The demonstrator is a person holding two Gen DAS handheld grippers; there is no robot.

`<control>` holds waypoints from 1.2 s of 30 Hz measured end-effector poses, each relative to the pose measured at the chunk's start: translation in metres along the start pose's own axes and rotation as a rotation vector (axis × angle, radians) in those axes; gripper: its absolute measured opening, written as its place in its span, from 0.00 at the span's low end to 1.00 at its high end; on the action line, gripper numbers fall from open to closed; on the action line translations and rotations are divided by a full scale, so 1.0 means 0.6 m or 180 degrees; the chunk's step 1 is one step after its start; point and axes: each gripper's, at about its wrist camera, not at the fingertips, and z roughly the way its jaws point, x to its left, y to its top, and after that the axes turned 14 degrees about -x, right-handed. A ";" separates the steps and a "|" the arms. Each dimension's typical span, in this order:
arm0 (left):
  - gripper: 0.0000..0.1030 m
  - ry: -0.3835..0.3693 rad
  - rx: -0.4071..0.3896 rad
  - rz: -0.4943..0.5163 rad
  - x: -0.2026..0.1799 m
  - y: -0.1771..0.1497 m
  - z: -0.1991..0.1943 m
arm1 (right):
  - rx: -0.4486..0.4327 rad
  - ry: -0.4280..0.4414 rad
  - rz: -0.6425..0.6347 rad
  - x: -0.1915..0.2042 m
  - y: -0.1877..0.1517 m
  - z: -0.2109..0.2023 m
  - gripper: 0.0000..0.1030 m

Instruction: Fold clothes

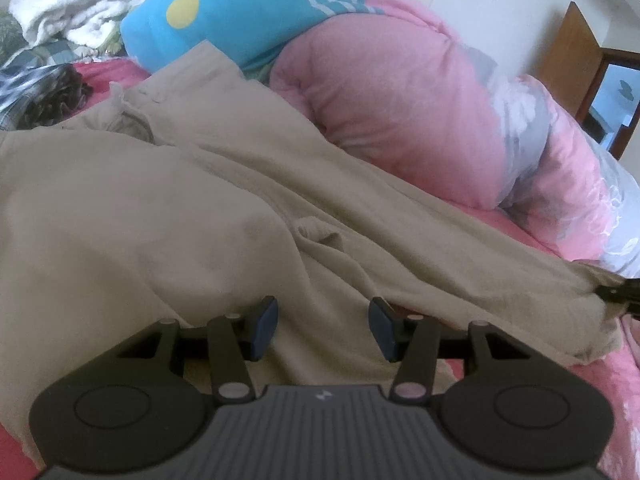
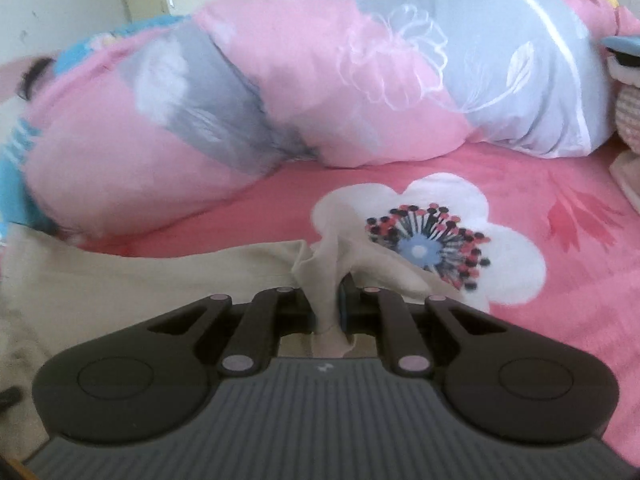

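Note:
A beige garment [image 1: 168, 208] lies rumpled across a pink bedsheet [image 2: 560, 184]. My left gripper [image 1: 323, 322] hovers over its near edge with jaws apart and nothing pinched between the blue pads. My right gripper [image 2: 329, 300] is shut on a bunched corner of the beige garment [image 2: 328, 256], which sticks up between the fingers. In the left wrist view the right gripper [image 1: 618, 292] shows as a dark tip at the far right edge, holding the garment's stretched corner.
A pink and grey floral quilt [image 1: 400, 112] is heaped behind the garment, with a blue plush pillow [image 1: 224, 12] and a white towel [image 1: 64, 4] beyond. A big white flower print [image 2: 432, 236] marks the sheet. A wooden door [image 1: 576, 56] stands at right.

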 end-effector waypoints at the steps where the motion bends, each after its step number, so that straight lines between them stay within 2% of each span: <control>1: 0.51 0.0004 0.0005 -0.0009 0.001 0.000 0.001 | 0.0020 -0.0051 0.0001 -0.003 -0.001 0.020 0.08; 7: 0.51 0.0049 -0.0002 -0.0064 0.000 0.004 0.005 | 0.0158 -0.0277 -0.0002 -0.010 -0.012 0.092 0.10; 9: 0.51 0.0067 -0.0028 -0.0049 -0.002 0.003 0.004 | 0.0230 -0.0314 0.0007 -0.014 -0.014 0.103 0.14; 11: 0.51 0.0092 -0.0081 -0.0005 -0.004 0.002 -0.002 | 0.0309 -0.0282 0.0076 -0.025 -0.011 0.103 0.26; 12: 0.51 0.0104 -0.0115 0.0020 -0.005 0.003 -0.006 | 0.0341 -0.0263 0.0131 -0.034 -0.007 0.099 0.31; 14: 0.50 0.0109 -0.0186 0.0055 -0.009 0.007 -0.014 | 0.0379 -0.0249 0.0308 -0.058 0.004 0.080 0.56; 17: 0.51 0.0098 -0.0323 0.0131 -0.020 0.015 -0.029 | 0.0404 -0.0174 0.0691 -0.102 0.022 0.040 0.63; 19: 0.51 0.0099 -0.0385 0.0157 -0.029 0.026 -0.032 | 0.0393 -0.0156 0.0858 -0.126 0.036 0.008 0.65; 23: 0.51 0.0014 -0.0415 0.0037 -0.038 0.060 -0.013 | 0.0205 -0.0070 0.0660 -0.116 0.074 -0.050 0.65; 26: 0.51 0.0108 -0.0378 -0.0086 -0.024 0.077 0.029 | 0.0023 0.0276 0.0376 -0.052 0.110 -0.075 0.65; 29: 0.50 0.0331 -0.0204 -0.0228 0.008 0.069 0.067 | -0.0095 0.0874 -0.0008 0.059 0.130 -0.080 0.64; 31: 0.50 0.0393 -0.0071 -0.0324 0.031 0.061 0.080 | -0.0060 0.1376 -0.0304 0.155 0.125 -0.061 0.64; 33: 0.51 0.0327 0.0004 -0.0540 0.054 0.063 0.081 | -0.0001 0.1856 -0.0591 0.250 0.107 -0.034 0.62; 36: 0.50 0.0332 0.0011 -0.0736 0.077 0.069 0.077 | 0.0178 0.2370 -0.1039 0.403 0.056 0.030 0.50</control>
